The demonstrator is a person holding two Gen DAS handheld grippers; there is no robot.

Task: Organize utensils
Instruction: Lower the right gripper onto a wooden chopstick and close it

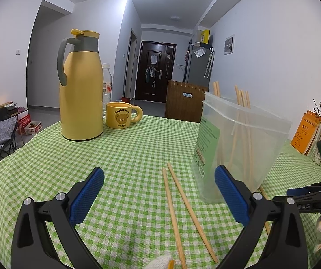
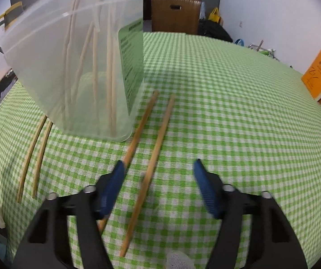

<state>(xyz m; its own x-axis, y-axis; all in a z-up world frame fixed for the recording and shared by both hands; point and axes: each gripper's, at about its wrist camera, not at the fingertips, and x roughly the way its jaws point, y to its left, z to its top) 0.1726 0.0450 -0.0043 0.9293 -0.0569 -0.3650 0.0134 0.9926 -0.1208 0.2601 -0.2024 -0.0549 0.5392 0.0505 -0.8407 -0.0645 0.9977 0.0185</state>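
A clear plastic container [image 1: 238,139] [image 2: 75,67] with a green label stands upright on the green checked tablecloth and holds several wooden chopsticks. Two loose chopsticks [image 1: 182,210] lie on the cloth between the wide-apart fingers of my left gripper [image 1: 160,192], which is open and touches neither. In the right wrist view, my right gripper [image 2: 159,186] points down at another pair just right of the container. One chopstick [image 2: 156,148] lies between its blue pads without touching them. The other chopstick [image 2: 142,125] runs under the left finger. The first pair [image 2: 35,157] lies left of the container.
A tall yellow thermos jug [image 1: 82,89], a yellow bear mug [image 1: 121,115] and a plastic bottle [image 1: 106,78] stand at the table's far left. Orange books [image 1: 303,134] [image 2: 319,74] lean at the right edge. A brown wooden crate [image 1: 185,100] stands beyond the table.
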